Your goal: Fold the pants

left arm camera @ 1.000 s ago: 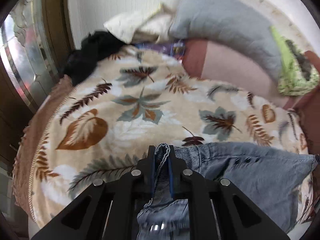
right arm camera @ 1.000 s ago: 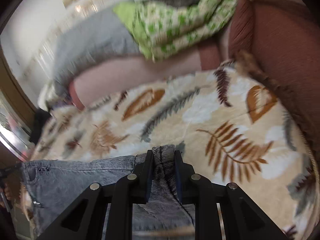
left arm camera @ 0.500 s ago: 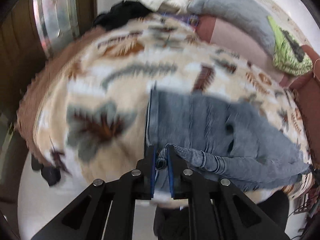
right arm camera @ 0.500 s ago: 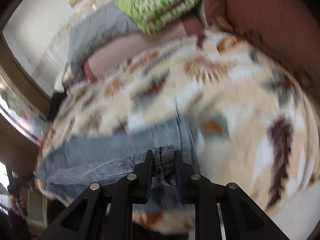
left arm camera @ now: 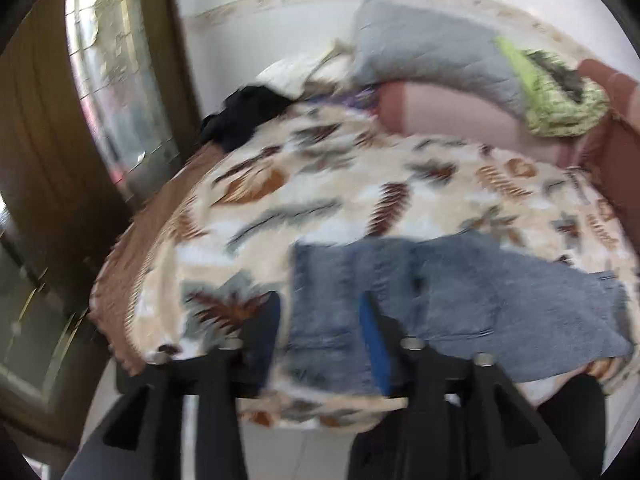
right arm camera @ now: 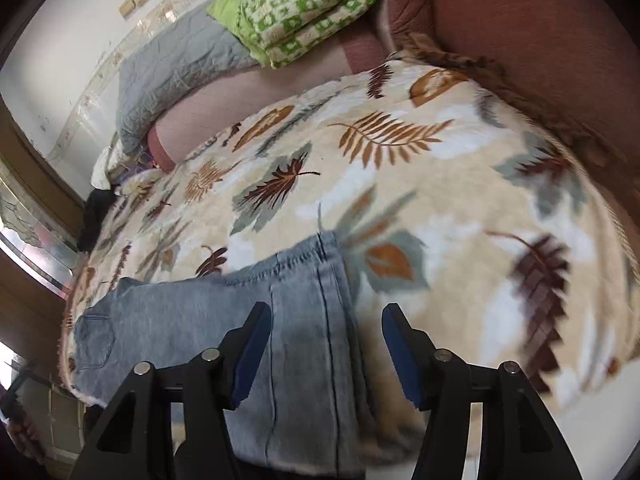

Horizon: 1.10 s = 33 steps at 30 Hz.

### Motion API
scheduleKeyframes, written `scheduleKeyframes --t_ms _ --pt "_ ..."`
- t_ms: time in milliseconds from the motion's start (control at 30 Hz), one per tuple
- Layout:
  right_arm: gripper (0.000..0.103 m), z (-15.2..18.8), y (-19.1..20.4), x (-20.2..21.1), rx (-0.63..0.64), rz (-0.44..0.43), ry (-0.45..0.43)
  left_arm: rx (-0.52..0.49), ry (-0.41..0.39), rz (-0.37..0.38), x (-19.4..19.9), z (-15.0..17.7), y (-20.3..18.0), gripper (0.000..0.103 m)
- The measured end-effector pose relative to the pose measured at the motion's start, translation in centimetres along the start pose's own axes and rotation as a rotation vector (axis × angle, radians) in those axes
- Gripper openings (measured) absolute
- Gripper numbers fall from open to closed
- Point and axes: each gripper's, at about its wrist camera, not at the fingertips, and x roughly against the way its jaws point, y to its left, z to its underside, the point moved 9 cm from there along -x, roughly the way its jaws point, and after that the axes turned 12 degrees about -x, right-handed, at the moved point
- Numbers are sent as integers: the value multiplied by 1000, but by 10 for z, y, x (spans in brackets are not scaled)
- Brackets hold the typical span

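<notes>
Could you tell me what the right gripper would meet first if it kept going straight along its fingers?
Most likely the jeans lying on the leaf-print blanket: the right gripper, jaws opening with nothing pinched, points down at them. Depth is unclear.

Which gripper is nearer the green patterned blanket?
Right. The right gripper is at the jeans' end on the green patterned blanket's side; the left gripper is at the far end.

Open blanket (right arm camera: 460, 184) beyond pants (right arm camera: 304, 320)
</notes>
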Motion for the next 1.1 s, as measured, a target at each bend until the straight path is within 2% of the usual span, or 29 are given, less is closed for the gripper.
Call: scheduleKeyframes --t_ms 67,100,167,200,233,367,433,567,633,667,733,800,867,900,967,1033,1100 --pt "59 -4 7 -28 15 22 37 -17 -9 71 -4 -6 -27 54" --pt "55 -5 11 -40 21 27 48 -31 -4 103 -8 -6 -42 54" --pt "33 -2 15 -63 38 54 94 -48 32 169 -24 -4 -75 54" --pt "22 0 16 -73 66 100 113 -51 49 200 -31 -3 -88 54" --pt "16 0 17 -77 97 143 103 -57 70 244 -41 -1 -106 54" --pt "14 -18 27 -61 156 199 15 -91 114 297 -61 9 -151 54" --pt "13 -35 30 -50 126 162 -51 -97 125 308 -70 12 -166 54" --pt "13 -40 22 -75 101 185 -41 -124 186 337 -90 30 -195 54" --pt "15 -31 11 -96 64 201 13 -134 229 339 -99 45 -201 54" --pt "17 -31 10 -95 40 194 6 -134 242 339 -102 48 -201 54" --pt "21 -35 11 -85 -25 184 -19 -134 258 341 -103 57 -198 54" --pt "21 -40 17 -69 -28 201 -75 -129 256 347 -101 58 -195 54" --pt "21 -43 36 -49 31 206 -150 -127 240 351 -95 54 -191 54" --pt "21 -38 54 -40 83 173 -166 -126 227 345 -93 50 -188 54" --pt "21 -21 85 -34 146 97 -136 -111 195 323 -88 42 -178 54" --pt "21 13 119 -45 210 27 -18 -80 187 293 -87 36 -162 54" --pt "21 40 138 -60 255 7 61 -57 200 238 -91 34 -146 54"
